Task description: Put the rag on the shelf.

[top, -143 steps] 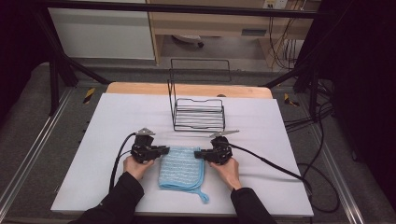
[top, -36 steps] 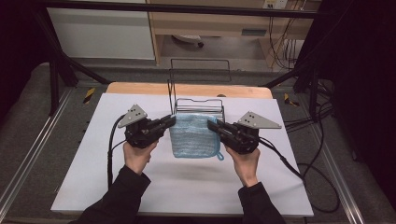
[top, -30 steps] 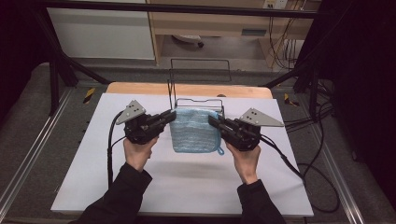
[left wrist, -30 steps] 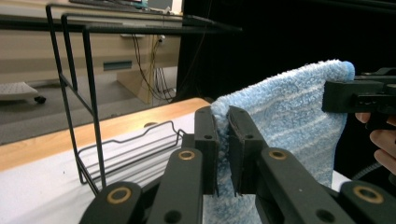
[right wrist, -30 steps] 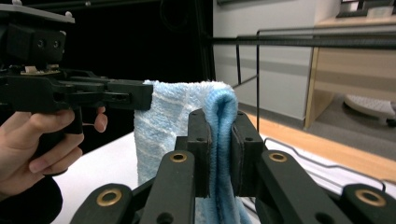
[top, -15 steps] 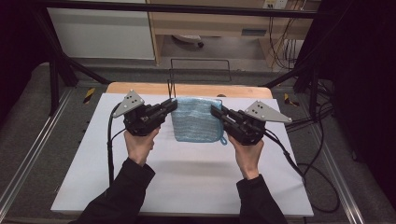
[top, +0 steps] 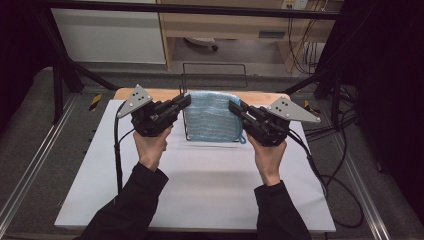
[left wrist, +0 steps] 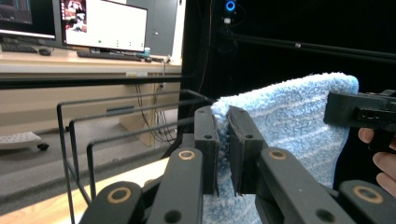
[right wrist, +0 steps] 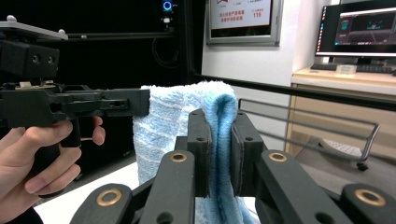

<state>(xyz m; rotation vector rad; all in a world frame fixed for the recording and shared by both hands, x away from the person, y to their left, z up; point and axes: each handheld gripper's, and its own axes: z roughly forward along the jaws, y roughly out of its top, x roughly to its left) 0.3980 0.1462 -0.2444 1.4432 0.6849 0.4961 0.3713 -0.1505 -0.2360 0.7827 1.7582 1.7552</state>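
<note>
Light blue striped terry cloth (top: 212,117) is now lifted off the white desk (top: 200,190) where it lay flat seconds ago, stretched upright between both tools and carried forward to the black wire rack (top: 214,80); left tool (top: 181,102) pinches its left top corner, right tool (top: 235,107) pinches the right top corner, jaws pressed together on fabric in both gripper views (left wrist: 223,140) (right wrist: 219,144). Judging from this, draping over the rack comes next; cloth hides most of the rack's lower frame, and whether cloth already touches a wire is unclear.
</note>
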